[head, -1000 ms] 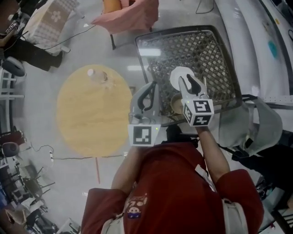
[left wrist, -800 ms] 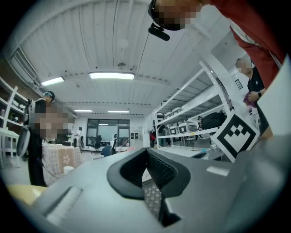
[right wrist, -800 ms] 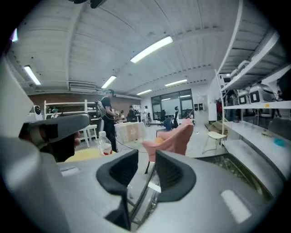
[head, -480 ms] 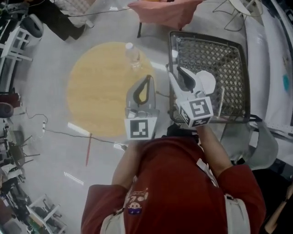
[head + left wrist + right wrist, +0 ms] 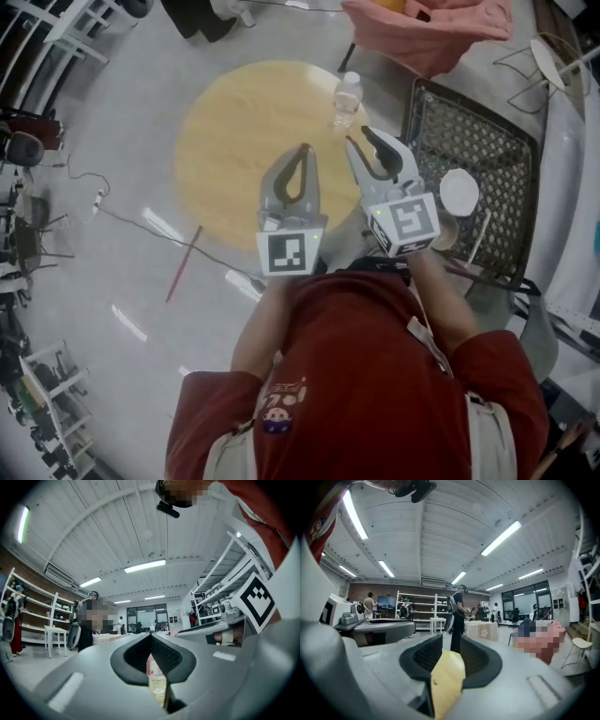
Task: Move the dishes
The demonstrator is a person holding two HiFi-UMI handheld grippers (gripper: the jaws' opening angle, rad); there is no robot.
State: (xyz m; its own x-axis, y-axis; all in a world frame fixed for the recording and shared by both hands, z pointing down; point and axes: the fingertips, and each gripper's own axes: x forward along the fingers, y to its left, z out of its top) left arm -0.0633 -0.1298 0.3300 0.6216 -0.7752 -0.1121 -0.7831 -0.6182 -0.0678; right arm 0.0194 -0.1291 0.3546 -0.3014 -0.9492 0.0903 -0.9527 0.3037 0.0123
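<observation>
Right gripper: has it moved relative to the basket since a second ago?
Yes. The right gripper has left the wire basket and the white plate. Its tips are now over the round table edge, near the bottle.

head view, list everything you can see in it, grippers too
table: one, pale wood, round, middle of the floor
water bottle: one, clear, upright near the table's far right edge
wire basket: one, black mesh, right of the table
plate: one, white, in the basket towards its near side
cloth: one, pink, draped beyond the basket
stick: one, red, on the floor left of the person
left gripper: one, grey, jaws shut, empty, over the table's near right part
right gripper: one, grey, jaws apart, empty, between the bottle and the basket
shirt: one, red, on the person, bottom of the view
</observation>
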